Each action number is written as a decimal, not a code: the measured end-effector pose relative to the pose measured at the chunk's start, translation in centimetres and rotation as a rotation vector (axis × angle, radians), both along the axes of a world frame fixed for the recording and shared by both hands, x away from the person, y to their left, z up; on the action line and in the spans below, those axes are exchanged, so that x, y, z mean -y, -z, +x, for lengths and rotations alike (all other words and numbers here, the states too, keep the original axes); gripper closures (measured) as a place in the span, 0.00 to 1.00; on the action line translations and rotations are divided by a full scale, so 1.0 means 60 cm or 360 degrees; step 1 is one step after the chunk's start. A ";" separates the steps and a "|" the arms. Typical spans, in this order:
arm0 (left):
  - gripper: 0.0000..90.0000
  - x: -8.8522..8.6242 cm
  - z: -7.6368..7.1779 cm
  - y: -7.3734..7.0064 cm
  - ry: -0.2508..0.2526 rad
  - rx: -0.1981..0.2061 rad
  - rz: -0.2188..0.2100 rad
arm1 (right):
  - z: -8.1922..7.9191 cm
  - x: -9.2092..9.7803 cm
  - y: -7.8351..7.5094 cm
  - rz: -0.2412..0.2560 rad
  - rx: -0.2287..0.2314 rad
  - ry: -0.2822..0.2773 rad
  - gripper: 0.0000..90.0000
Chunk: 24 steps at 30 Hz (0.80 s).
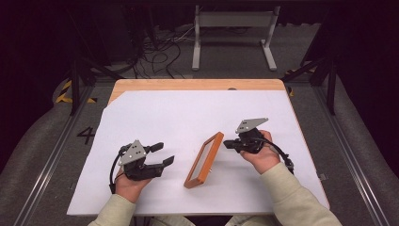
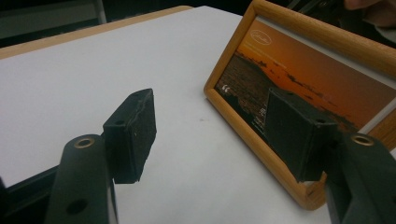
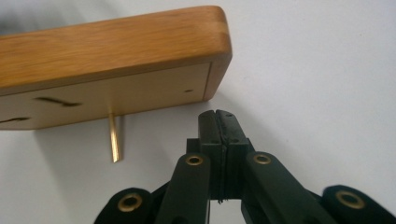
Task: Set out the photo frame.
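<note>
A wooden picture frame (image 1: pixel 204 159) stands on its long edge in the middle of the white table (image 1: pixel 188 117), leaning back on a brass peg (image 3: pixel 114 138). Its front shows an orange sunset photo (image 2: pixel 303 84) and faces my left gripper (image 1: pixel 162 154). That gripper is open and empty a short way left of the frame. My right gripper (image 1: pixel 227 144) is shut with nothing in it, its tip just behind the frame's far end near the back panel (image 3: pixel 107 100).
The white sheet covers a wooden tabletop whose bare far edge (image 1: pixel 197 84) shows. Beyond the table stand a grey metal stand (image 1: pixel 233 33) and loose cables (image 1: pixel 160 52) on the floor. Dark rails (image 1: pixel 75 80) flank both sides.
</note>
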<state>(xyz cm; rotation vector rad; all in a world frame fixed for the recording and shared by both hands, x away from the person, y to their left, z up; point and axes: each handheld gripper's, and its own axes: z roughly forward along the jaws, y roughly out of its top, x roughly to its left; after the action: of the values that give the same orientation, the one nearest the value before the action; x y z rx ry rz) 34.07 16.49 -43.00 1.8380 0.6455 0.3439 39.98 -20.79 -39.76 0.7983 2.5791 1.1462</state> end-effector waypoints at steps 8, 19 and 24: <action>0.75 0.018 0.000 0.009 0.0143 -0.0144 0.0141 | -0.037 0.026 -0.022 0.0058 0.0038 -0.0023 1.00; 1.00 0.062 -0.004 0.035 0.0280 -0.0336 0.0367 | -0.052 0.038 -0.029 0.0082 0.0057 -0.0019 1.00; 1.00 0.078 0.000 0.057 0.0382 -0.0470 0.0448 | -0.055 0.037 -0.026 0.0080 0.0035 -0.0018 1.00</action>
<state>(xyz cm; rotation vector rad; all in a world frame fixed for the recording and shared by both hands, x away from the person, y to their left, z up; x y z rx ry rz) 34.08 11.79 -46.41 2.2355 0.5883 0.0014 36.69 -22.99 -38.20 0.7783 2.5495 1.2210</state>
